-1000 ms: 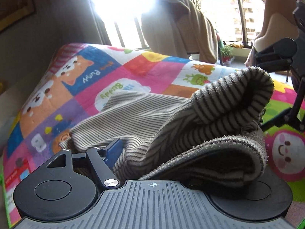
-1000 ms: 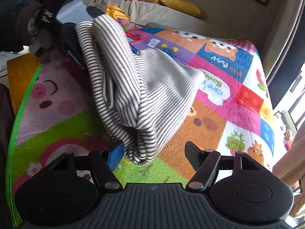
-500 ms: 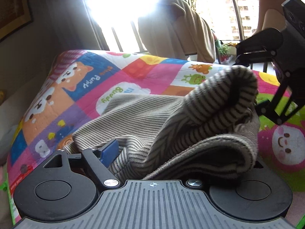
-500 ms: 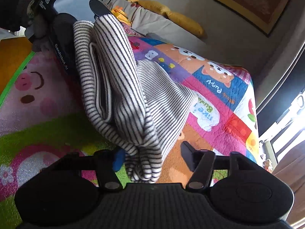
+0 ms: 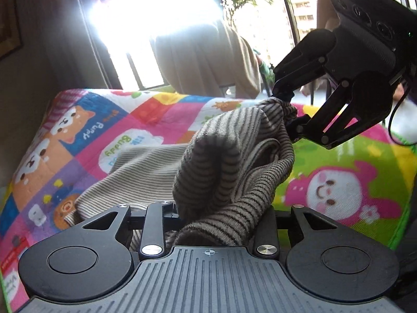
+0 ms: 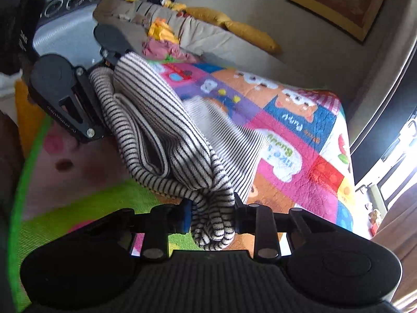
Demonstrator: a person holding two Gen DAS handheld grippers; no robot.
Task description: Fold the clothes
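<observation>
Striped knit cloth, a grey-and-black garment (image 5: 234,161), hung bunched between the two grippers above a bright cartoon-print mat (image 5: 109,130), its far part trailing flat onto the mat. The left gripper (image 5: 213,216) had just been closing, and its fingers were clamped on a thick fold of the garment close to the camera. The right gripper (image 6: 211,216) had likewise been closing and pinched the other bunched end, a striped tail hanging below its fingers. Each tool showed in the other's view, gripping its own end. Behind the mat stood a chair draped with beige fabric (image 5: 208,60) against a glaring window (image 5: 156,7).
</observation>
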